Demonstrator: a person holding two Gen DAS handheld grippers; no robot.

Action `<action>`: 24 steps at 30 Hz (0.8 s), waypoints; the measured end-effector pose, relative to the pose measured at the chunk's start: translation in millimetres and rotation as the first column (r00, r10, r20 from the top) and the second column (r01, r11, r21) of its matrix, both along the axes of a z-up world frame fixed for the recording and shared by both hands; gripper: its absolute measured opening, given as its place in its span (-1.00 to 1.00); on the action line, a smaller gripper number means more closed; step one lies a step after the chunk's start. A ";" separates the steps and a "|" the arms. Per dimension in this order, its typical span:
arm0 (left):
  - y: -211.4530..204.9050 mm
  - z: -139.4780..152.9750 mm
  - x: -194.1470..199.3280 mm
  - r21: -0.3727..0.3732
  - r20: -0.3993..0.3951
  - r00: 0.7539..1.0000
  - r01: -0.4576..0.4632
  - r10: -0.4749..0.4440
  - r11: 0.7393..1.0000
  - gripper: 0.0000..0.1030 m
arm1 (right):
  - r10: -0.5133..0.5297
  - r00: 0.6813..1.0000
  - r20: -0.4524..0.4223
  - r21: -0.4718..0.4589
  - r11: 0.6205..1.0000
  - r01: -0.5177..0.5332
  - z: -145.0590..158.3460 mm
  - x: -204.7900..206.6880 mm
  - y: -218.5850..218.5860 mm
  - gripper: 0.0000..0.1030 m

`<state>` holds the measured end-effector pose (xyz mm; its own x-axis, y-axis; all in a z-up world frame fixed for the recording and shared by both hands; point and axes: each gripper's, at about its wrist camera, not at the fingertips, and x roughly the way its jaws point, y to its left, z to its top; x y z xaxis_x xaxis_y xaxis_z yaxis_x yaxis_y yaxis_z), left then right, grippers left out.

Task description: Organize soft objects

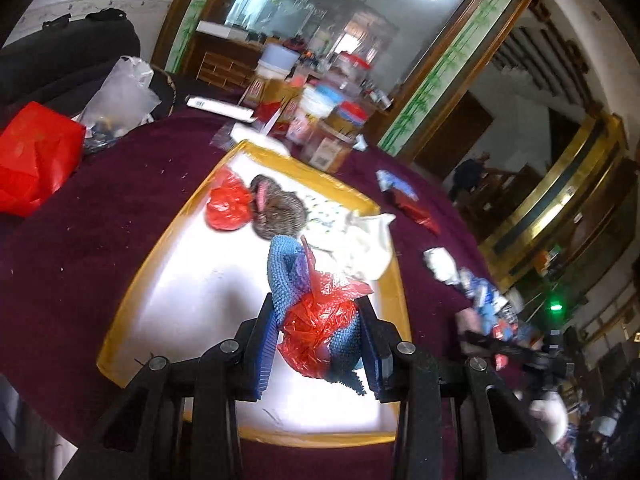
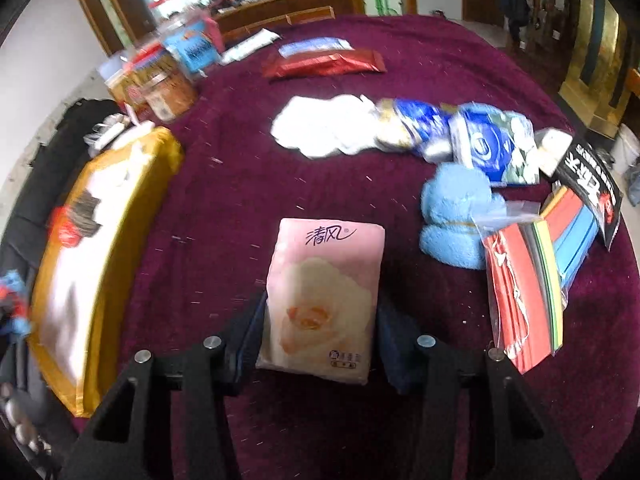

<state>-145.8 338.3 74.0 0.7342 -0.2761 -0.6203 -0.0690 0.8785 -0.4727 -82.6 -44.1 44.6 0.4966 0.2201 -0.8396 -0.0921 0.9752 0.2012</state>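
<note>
Blue knitted cloth [image 1: 286,276], bundled with crinkled red plastic [image 1: 316,320]: left wrist view, pinched between the left tongs [image 1: 318,344] over the yellow-rimmed tray [image 1: 132,280]; judged light, limp, plastic slippery, so take the knit. Pink tissue pack [image 2: 322,300]: right wrist view, clamped at both flanks by the right tongs [image 2: 320,328] above the bench [image 2: 240,184], tray at nine o'clock; judged light, squashy; squeeze gently.

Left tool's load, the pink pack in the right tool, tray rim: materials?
Blue cloth: knitted or looped textile, matte; ribbed rows show. Red bag bunched with it in the left tool: thin plastic film, glossy, crinkled, translucent. Pink pack in the right tool: probably tissues in soft printed film, faint sheen. Tray: gold rim, satiny; material unclear.
</note>
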 end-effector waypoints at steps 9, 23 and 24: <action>-17.8 -28.0 108.6 0.118 -0.218 0.976 0.054 -0.027 0.992 -0.19 | 0.164 0.982 0.096 0.116 0.978 -0.174 47.0 -21.9 47.9 -0.02; 18.7 -55.0 111.5 -0.068 -0.213 0.972 -0.121 0.105 0.990 0.42 | 0.414 0.910 0.018 0.144 0.900 -0.412 35.7 -5.1 173.0 -0.01; 22.3 -56.8 110.8 -0.099 -0.220 0.969 -0.137 0.112 0.986 0.42 | 0.429 0.903 0.006 0.134 0.895 -0.426 32.3 -3.4 183.1 -0.01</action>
<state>-35.1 360.6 17.1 0.6216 -0.2680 -0.7361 -0.2844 0.7983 -0.5309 -85.9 139.0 76.8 0.3113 0.5137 -0.7995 -0.4878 0.8084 0.3295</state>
